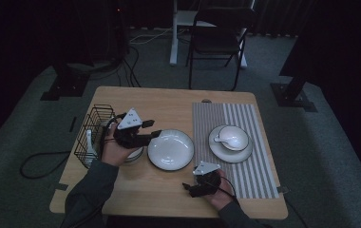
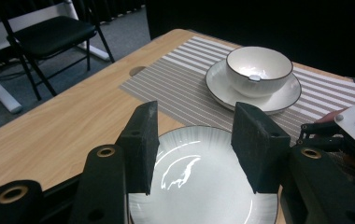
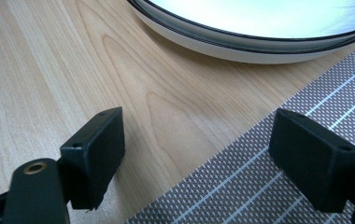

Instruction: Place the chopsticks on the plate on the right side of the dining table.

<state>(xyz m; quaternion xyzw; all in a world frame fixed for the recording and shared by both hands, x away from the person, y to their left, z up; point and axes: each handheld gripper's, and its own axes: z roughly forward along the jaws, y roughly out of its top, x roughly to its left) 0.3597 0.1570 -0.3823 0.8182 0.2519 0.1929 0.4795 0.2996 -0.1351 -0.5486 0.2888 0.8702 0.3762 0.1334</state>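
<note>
Left gripper (image 2: 194, 149) over near rim of white plate (image 1: 170, 149), jaws apart, nothing clamped. Plate mid-table, just left of striped placemat (image 1: 245, 180). Right gripper (image 3: 213, 154) jaws spread wide, empty, at placemat edge.

white plate (image 1: 170, 149), grey-and-white striped placemat (image 1: 254, 118), black wire basket (image 1: 93, 128)

Overhead, two close views; shared plate (image 1: 170, 149)

Nothing here carries writing that can be read: the white plate (image 1: 170, 149), the bowl (image 2: 259, 70) and the striped placemat (image 1: 254, 171) bear no lettering.
</note>
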